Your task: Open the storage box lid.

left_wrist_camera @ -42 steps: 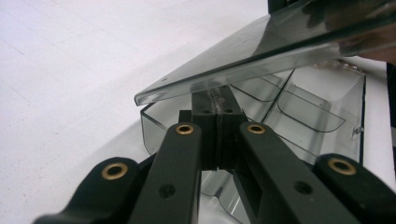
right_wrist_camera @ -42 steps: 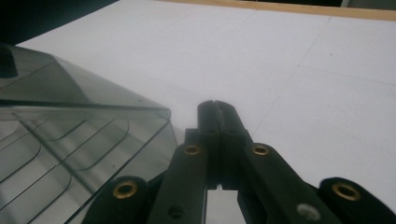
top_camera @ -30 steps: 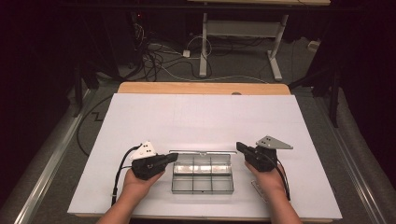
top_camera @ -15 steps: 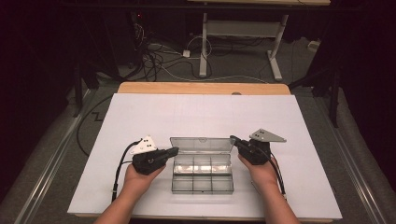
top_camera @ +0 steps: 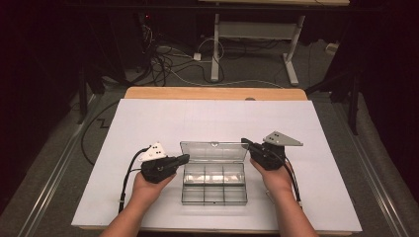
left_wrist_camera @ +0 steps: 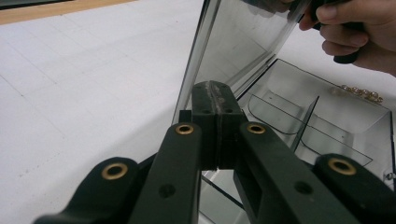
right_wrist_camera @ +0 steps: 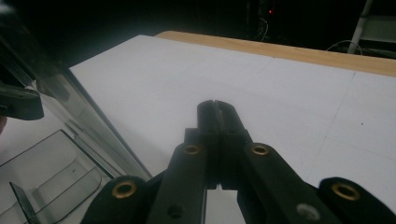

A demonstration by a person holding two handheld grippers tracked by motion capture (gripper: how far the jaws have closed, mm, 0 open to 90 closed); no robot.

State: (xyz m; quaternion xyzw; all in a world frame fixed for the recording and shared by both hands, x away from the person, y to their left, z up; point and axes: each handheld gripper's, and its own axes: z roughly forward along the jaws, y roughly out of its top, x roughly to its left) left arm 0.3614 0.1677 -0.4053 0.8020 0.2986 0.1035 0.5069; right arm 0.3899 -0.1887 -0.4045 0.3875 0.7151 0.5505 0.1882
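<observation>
Raised since 1 second ago, the lid point(top_camera: 214, 151) of the clear box point(top_camera: 214, 188) is stood upright on the counter point(top_camera: 212, 121); left gripper point(top_camera: 184, 158) and right gripper point(top_camera: 244, 142) are fully closed, empty.

One clear compartment box point(top_camera: 214, 180) with its lid point(top_camera: 213, 150) raised sat between two handheld grippers, left point(top_camera: 184, 158) and right point(top_camera: 244, 143).

Both tongs point(top_camera: 184, 158) point(top_camera: 244, 142) closed, empty.
</observation>
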